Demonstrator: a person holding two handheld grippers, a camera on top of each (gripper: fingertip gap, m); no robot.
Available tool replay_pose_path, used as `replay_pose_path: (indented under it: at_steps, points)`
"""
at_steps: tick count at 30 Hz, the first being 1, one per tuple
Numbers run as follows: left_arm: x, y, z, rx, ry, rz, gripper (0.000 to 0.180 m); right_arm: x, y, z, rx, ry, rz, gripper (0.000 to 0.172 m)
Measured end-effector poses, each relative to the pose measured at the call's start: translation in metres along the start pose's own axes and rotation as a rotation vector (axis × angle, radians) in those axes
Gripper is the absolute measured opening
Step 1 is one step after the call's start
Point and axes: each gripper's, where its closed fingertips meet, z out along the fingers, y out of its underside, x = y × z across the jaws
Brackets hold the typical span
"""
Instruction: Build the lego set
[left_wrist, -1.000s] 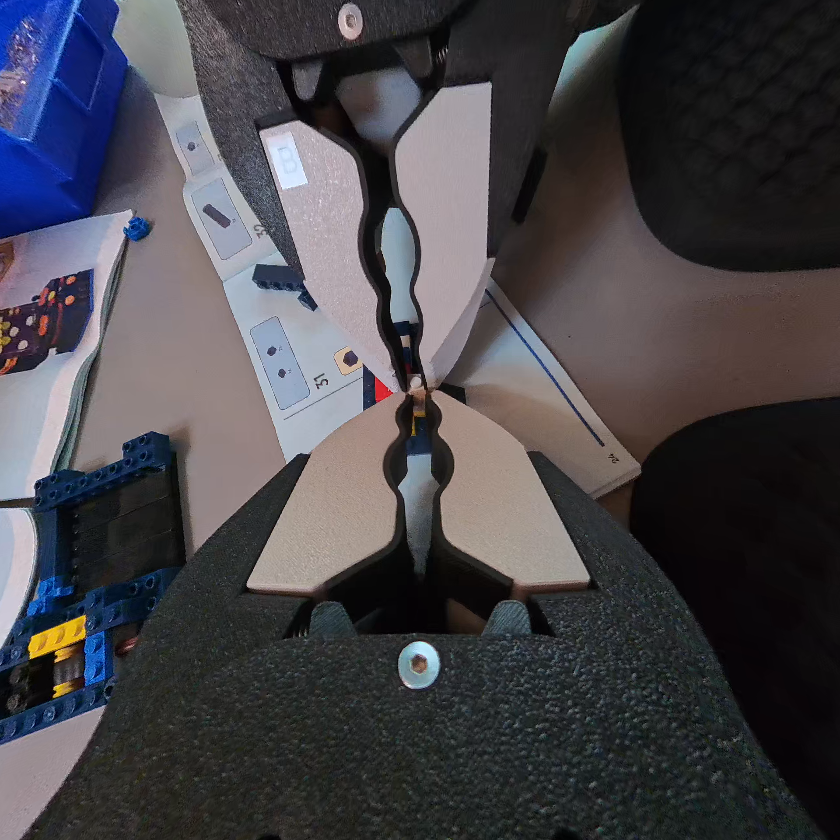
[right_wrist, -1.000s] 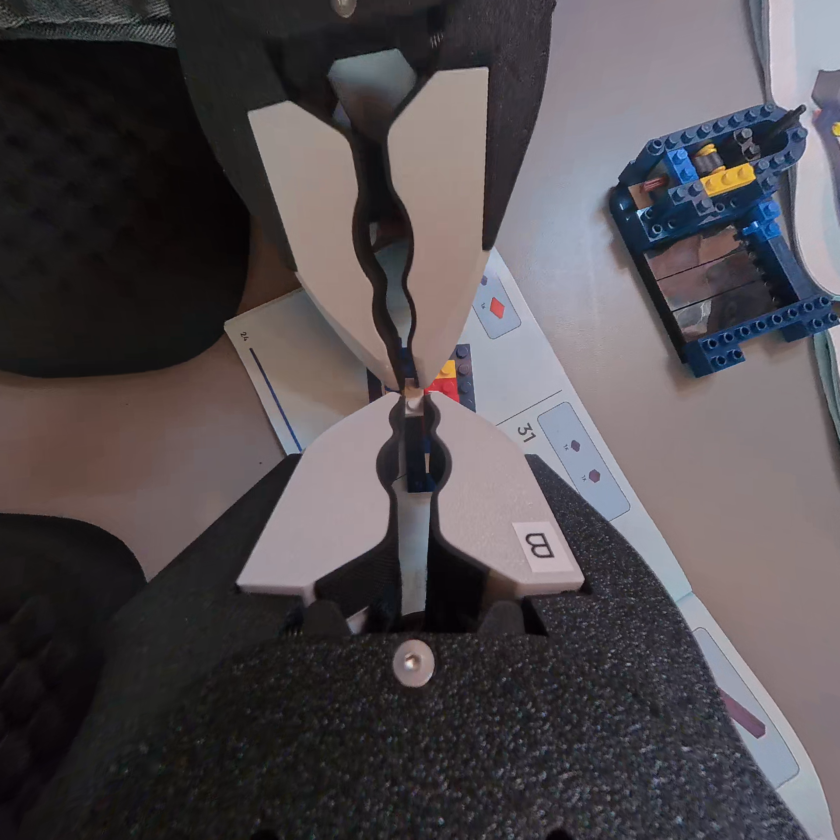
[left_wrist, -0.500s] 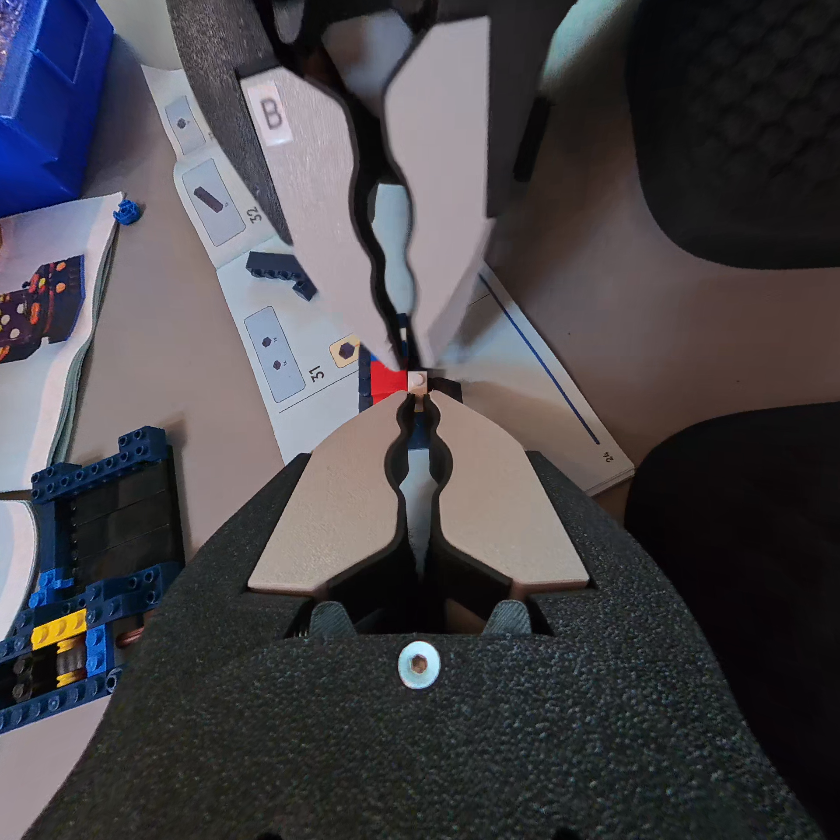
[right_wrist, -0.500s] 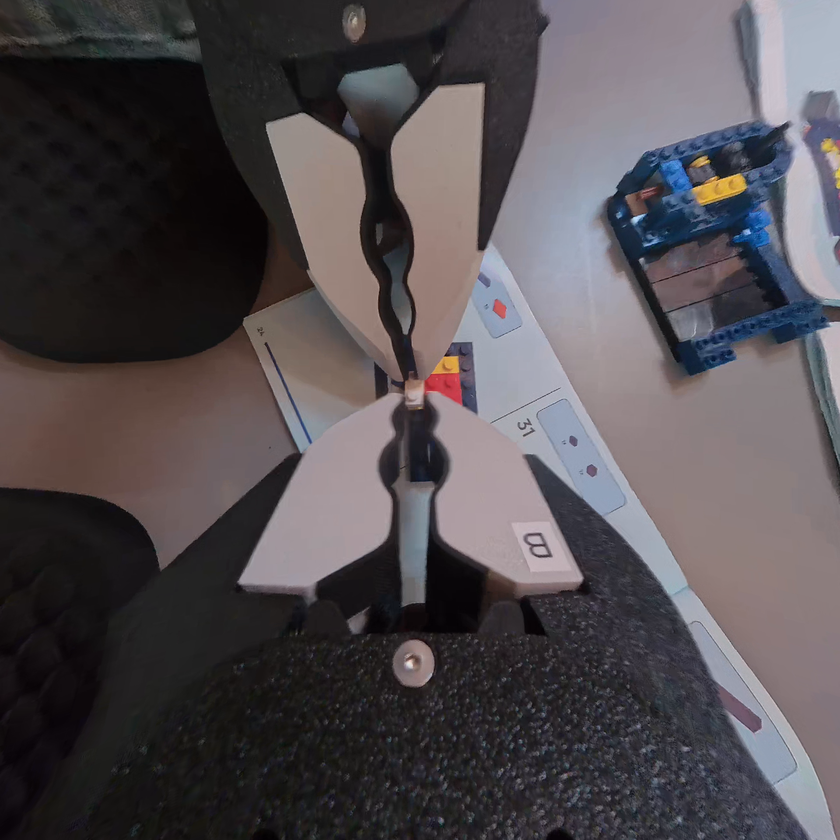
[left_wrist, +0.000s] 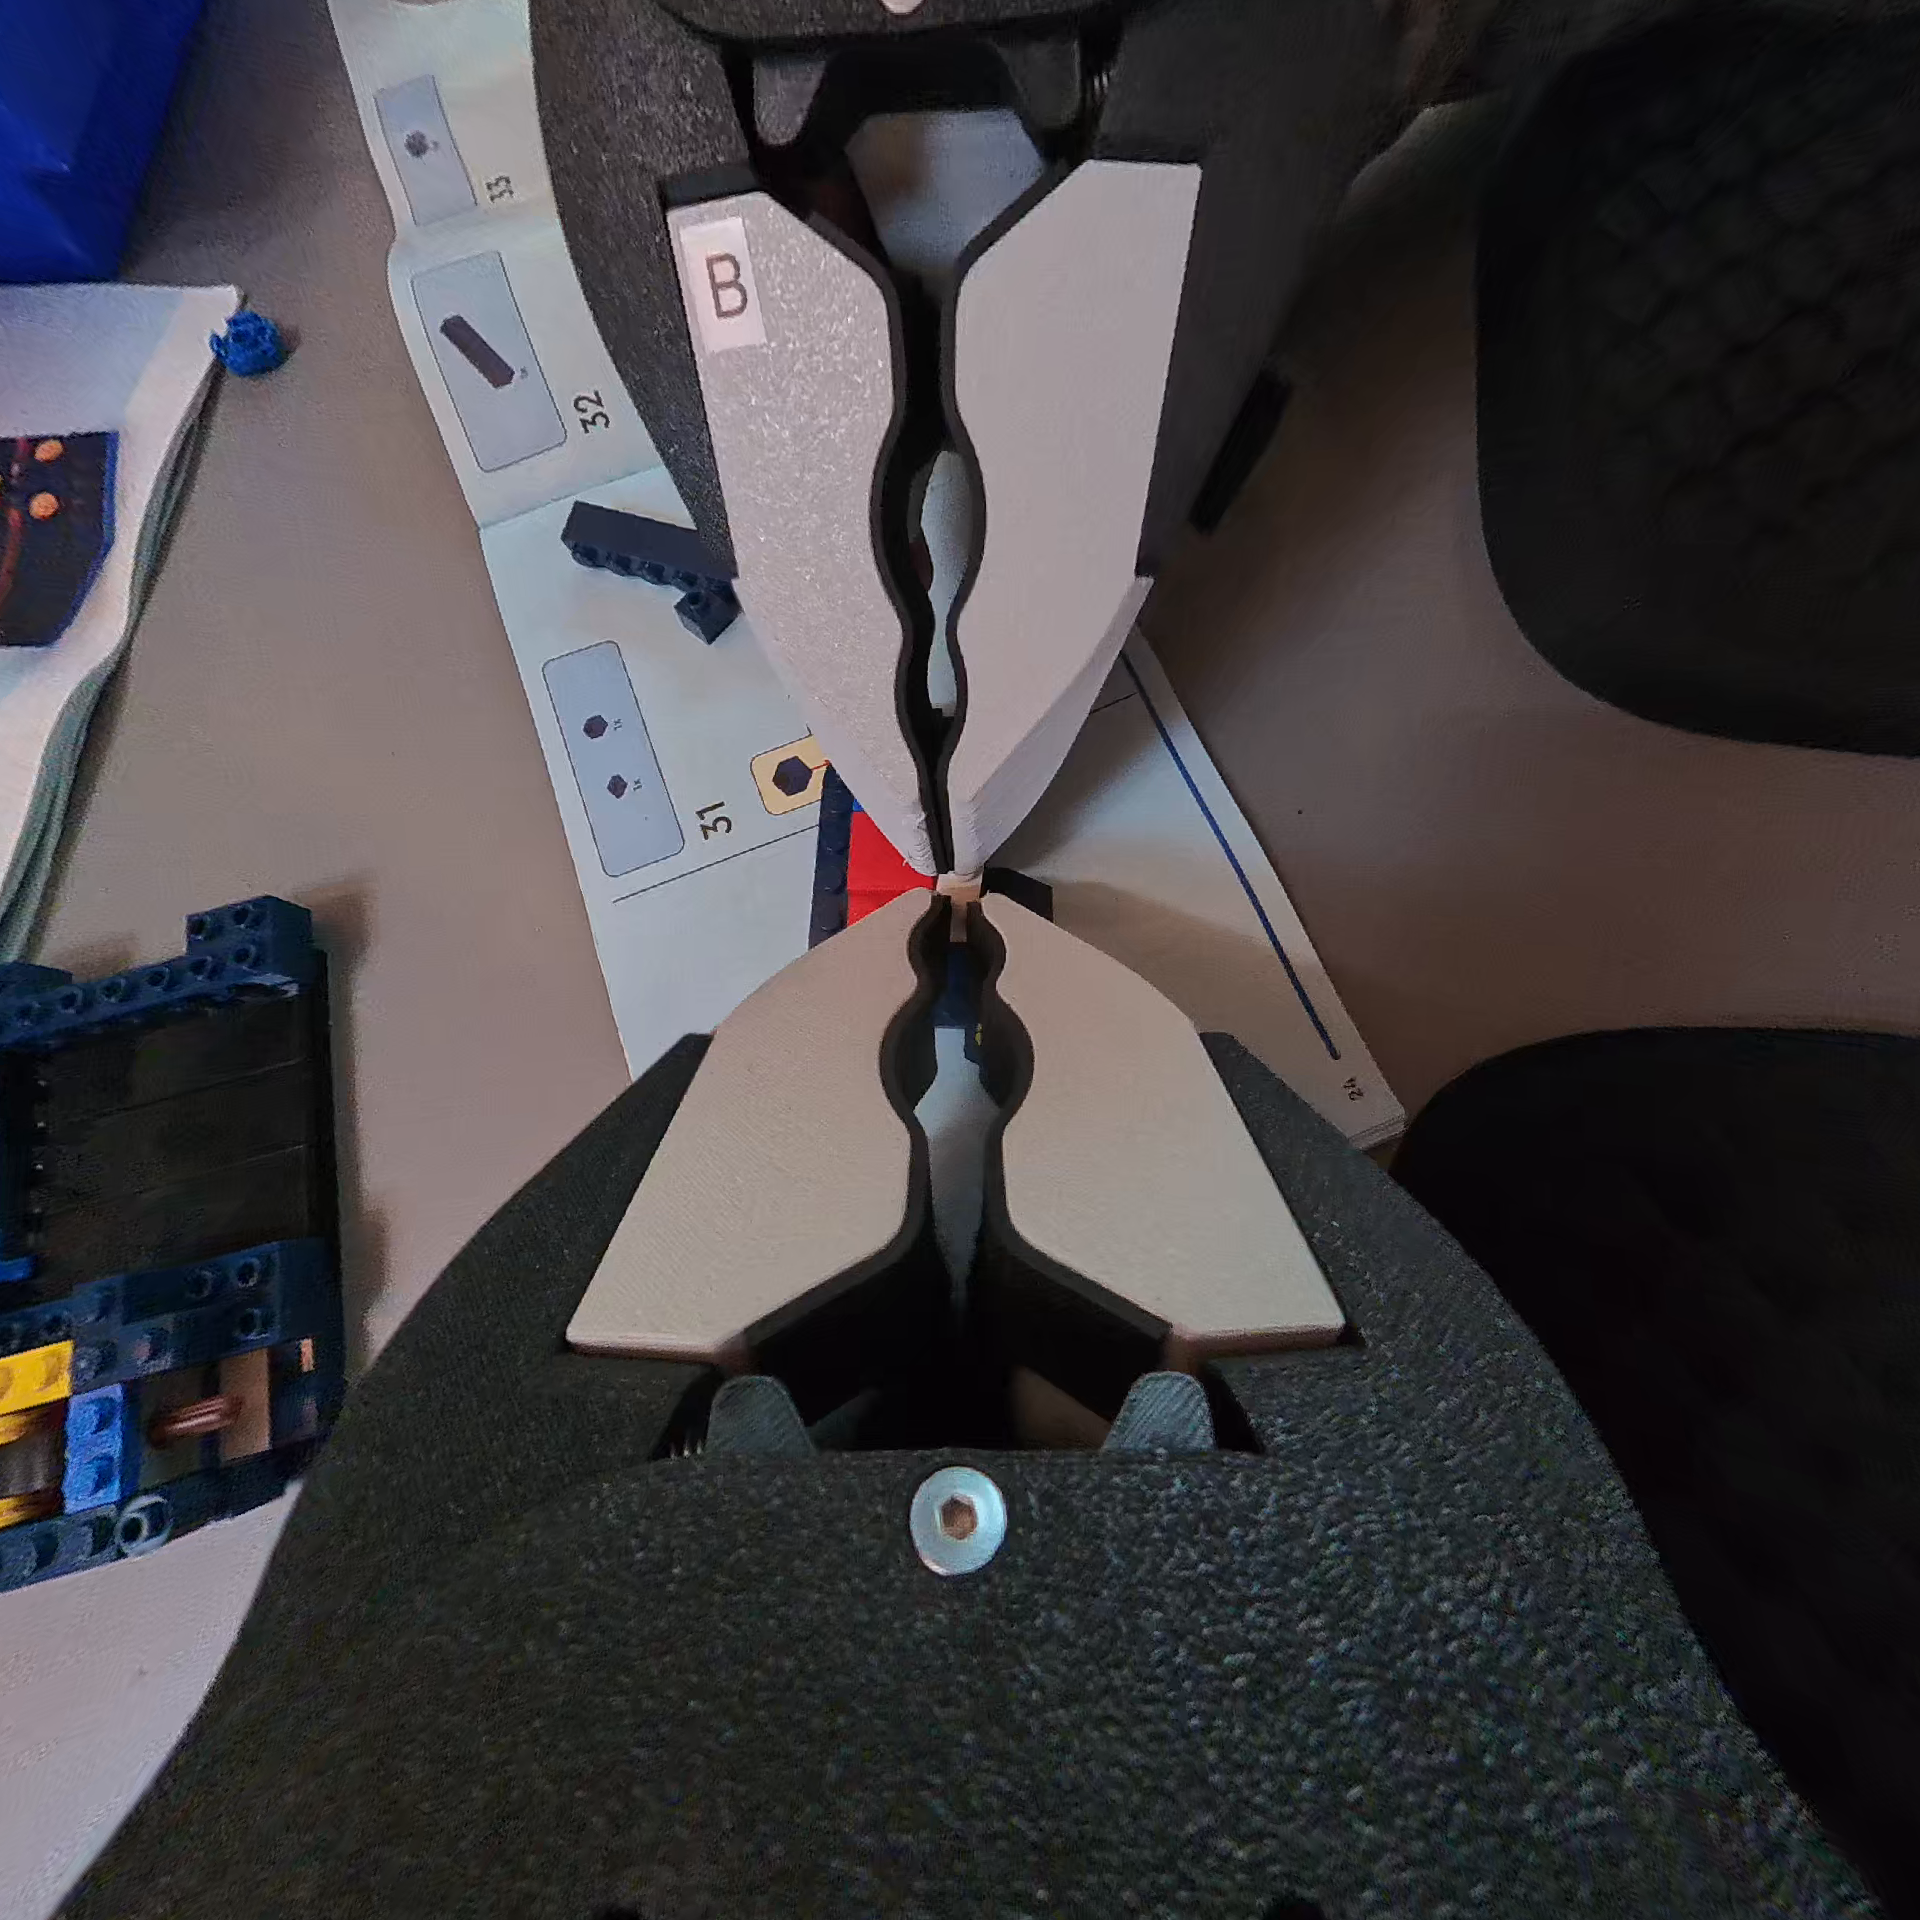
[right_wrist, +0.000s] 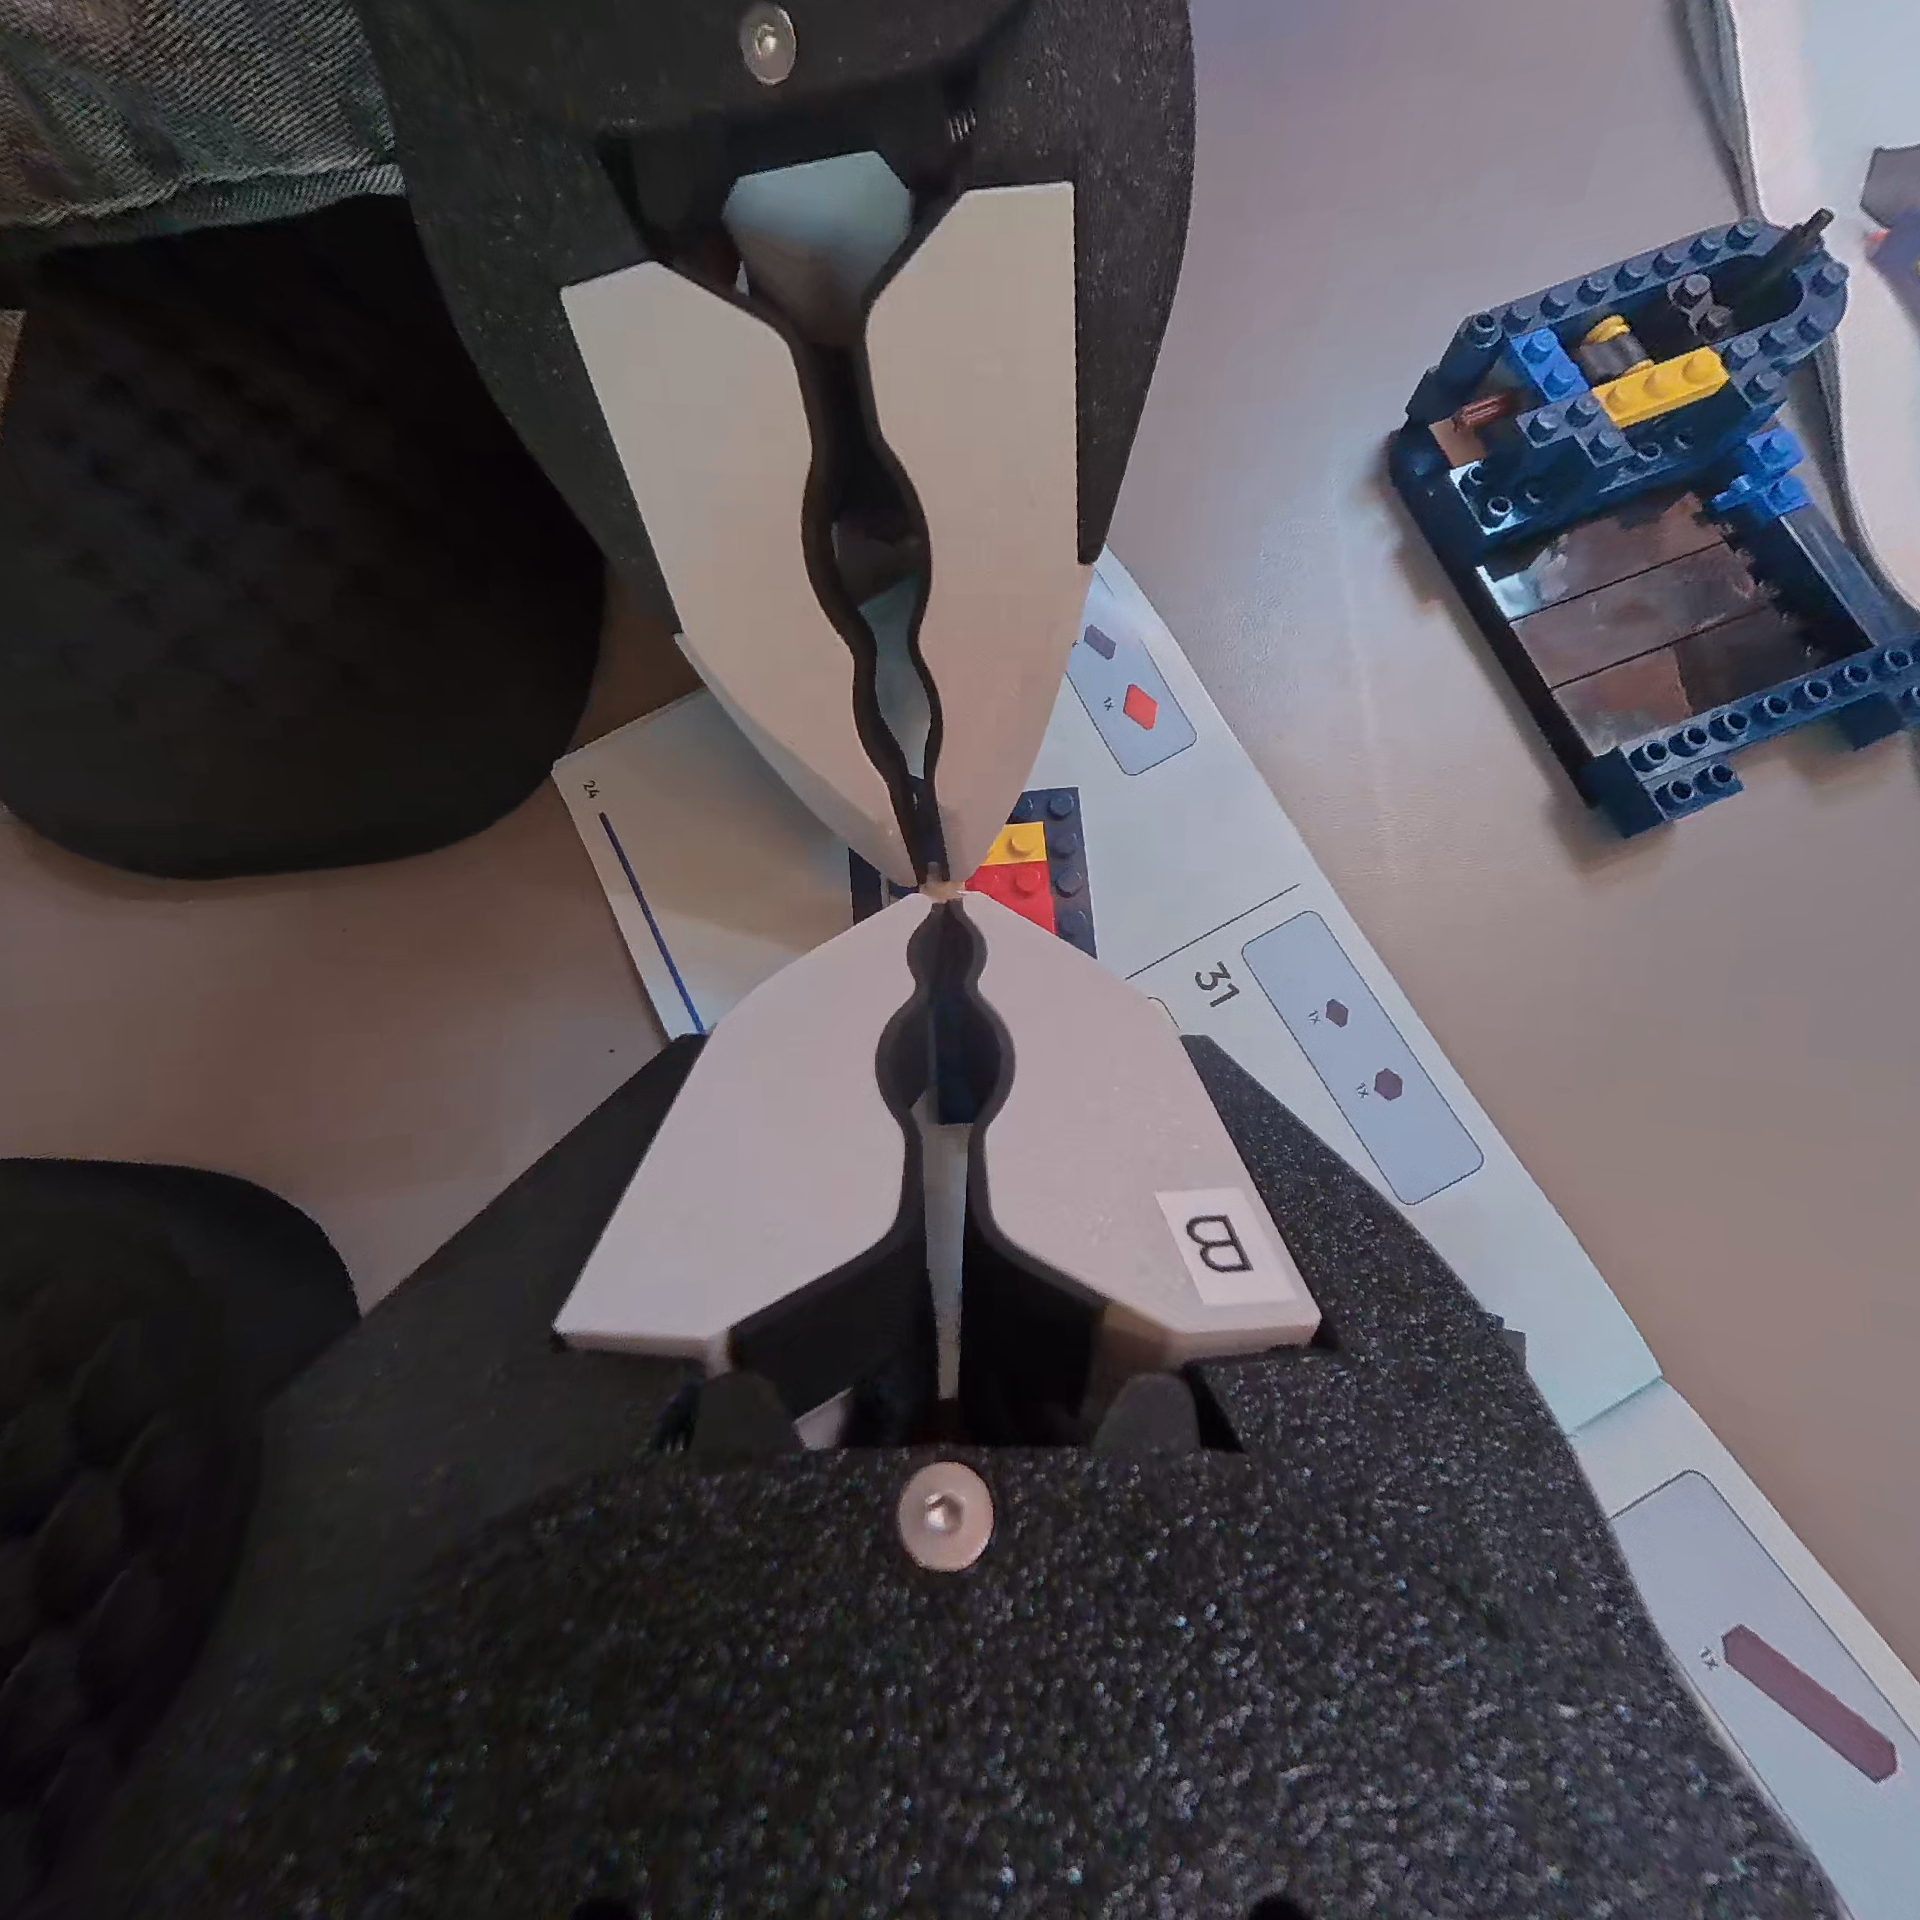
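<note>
My two grippers meet tip to tip above an open instruction booklet (left_wrist: 1101, 790). My left gripper (left_wrist: 958, 920) is shut on a small tan piece (left_wrist: 958, 886); its stem sits between the fingertips and its head sticks out in front. My right gripper (right_wrist: 940, 906) is shut, and the tan piece (right_wrist: 940, 889) lies just past its tips, touching them. In the left wrist view the right gripper (left_wrist: 943, 854) comes down from the top. A small dark blue plate with red and yellow tiles (right_wrist: 1039, 873) lies on the booklet under the tips.
A blue brick frame with black panels (right_wrist: 1662, 540) sits on the table; in the left wrist view the frame (left_wrist: 156, 1195) is at the left. Loose dark blue bricks (left_wrist: 644, 566) lie on the booklet. A blue bin (left_wrist: 83, 125), a second booklet (left_wrist: 94, 582) and black seat cushions (left_wrist: 1714, 364) surround the spot. Less than 4 cm separates the two grippers' tips.
My right gripper's fingers have come fully together; the tan piece that stood between its tips before now sits just past them. The left gripper still grips it. Both grippers shifted slightly.
</note>
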Motion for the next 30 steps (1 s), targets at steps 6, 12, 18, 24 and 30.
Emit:
replay_pose_path:
  at_steps: [6,12,18,24,30]
  points:
    - [0.0,0.001,-0.001,0.006,0.071,-0.179,0.001,0.001,0.0,0.002,-0.045,-0.077,0.134,0.001]
    - [0.0,0.002,-0.001,0.011,0.074,-0.192,0.0,0.002,-0.004,-0.002,0.037,-0.008,-0.089,0.002]
    - [0.0,0.002,0.0,-0.002,0.057,-0.186,0.0,-0.004,-0.006,-0.011,0.085,-0.013,-0.133,0.002]
    - [0.001,0.002,0.0,0.001,0.056,-0.19,0.0,-0.005,0.001,-0.002,0.064,0.036,-0.243,0.013]
    - [0.001,0.002,0.0,0.001,0.052,-0.184,0.0,-0.002,0.002,-0.001,0.077,0.029,-0.224,0.007]
